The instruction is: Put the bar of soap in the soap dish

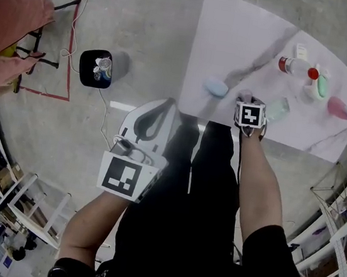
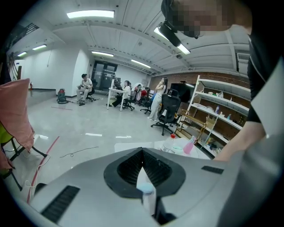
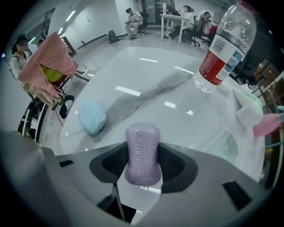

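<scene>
Right gripper (image 3: pixel 142 148): fingers (image 3: pixel 175 168) clenched on the bar of soap (image 3: pixel 142 137), with the black pads pressing its narrowed waist from both sides. The soap is purple, and its lettered face is turned to the camera. In the right gripper view its long axis runs bottom to top of the frame, in line with the fingers. The far end sticks out past the fingertips toward the desk (image 3: pixel 146 75). Whether that end touches the desk cannot be told.

In the head view this gripper sits at centre right, over the near edge of the white desk. Its marker cube (image 1: pixel 250 115) covers the soap there.

Soap dish (image 1: pixel 277 108): clear, just right of the right gripper on the desk, with nothing in it.

Left gripper (image 2: pixel 142 150): fingertips are together and nothing is between them. A thin gap behind the tips shows a strip of desk. In the head view it is at lower centre left, off the desk and over the floor.

Other items on the desk:
- Blue bar (image 1: pixel 216 86), to the left of the right gripper.
- Water bottle (image 1: pixel 291 66) with a red label, lying toward the upper right.
- Pink bottle (image 1: pixel 341 108), near the right edge.
</scene>
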Tool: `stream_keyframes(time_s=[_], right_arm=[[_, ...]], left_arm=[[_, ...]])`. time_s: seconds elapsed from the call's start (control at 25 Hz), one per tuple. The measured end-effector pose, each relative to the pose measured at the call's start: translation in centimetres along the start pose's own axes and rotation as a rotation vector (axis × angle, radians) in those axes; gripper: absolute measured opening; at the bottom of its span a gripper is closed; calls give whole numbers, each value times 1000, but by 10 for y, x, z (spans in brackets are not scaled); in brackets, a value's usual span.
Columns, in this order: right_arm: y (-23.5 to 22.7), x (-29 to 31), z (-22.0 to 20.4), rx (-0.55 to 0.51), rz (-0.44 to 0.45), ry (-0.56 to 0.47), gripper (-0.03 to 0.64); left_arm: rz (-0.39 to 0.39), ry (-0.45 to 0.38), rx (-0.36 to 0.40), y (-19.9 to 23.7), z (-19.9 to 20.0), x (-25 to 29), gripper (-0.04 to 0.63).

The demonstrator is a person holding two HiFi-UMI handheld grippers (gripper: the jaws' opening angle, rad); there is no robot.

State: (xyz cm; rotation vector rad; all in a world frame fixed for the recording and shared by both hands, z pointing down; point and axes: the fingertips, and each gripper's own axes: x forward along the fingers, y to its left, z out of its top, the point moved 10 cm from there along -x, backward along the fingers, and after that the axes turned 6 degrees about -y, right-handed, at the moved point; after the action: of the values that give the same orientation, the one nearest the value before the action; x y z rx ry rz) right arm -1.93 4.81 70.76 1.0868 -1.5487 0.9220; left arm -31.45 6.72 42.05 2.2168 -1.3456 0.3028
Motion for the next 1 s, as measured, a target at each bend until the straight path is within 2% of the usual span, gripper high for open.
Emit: stream_keyframes(time_s=[0.4, 0.64, 1.0], right_arm=[[-7, -33, 6, 93, 112, -155, 210], [-8, -90, 13, 146, 145, -246, 210], [-3, -190, 4, 183, 164, -330, 210]], left_arm=[[-21, -12, -8, -10, 7, -2, 8], [-62, -36, -4, -21, 21, -11, 8], [-141, -81, 38, -46, 51, -34, 8]])
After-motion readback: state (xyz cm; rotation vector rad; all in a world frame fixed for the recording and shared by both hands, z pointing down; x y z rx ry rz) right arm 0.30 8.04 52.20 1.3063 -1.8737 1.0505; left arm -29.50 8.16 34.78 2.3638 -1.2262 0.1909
